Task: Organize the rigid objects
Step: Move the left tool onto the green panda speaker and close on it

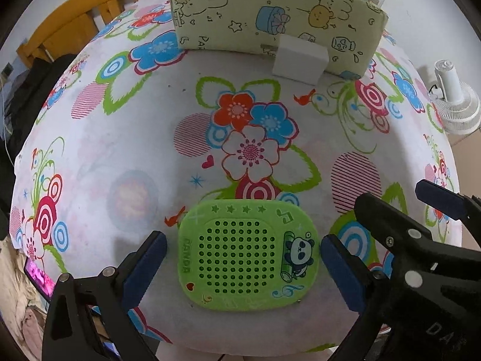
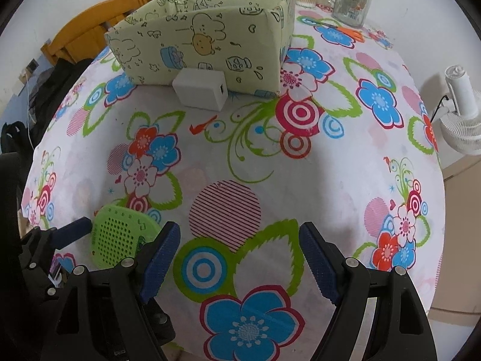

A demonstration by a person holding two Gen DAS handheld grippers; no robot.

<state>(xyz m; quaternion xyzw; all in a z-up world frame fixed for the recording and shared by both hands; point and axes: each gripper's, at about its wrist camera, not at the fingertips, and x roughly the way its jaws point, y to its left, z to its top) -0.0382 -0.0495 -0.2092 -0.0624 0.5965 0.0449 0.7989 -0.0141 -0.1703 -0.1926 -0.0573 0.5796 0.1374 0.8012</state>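
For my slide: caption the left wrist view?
Open left gripper straddling a green panda speaker on the floral tablecloth.

Green perforated panda case (image 1: 249,258) flat near table edge, white charger block (image 1: 299,60) touching cartoon-print box (image 1: 270,12)

Floral cloth (image 2: 300,180) is covering the worktop. Orange wooden chair (image 2: 90,27) is sitting at 11 o'clock against a white wall (image 2: 60,0); white fan (image 2: 460,120) is standing at 3 o'clock.

charger (image 1: 299,60) just before box (image 1: 270,12)
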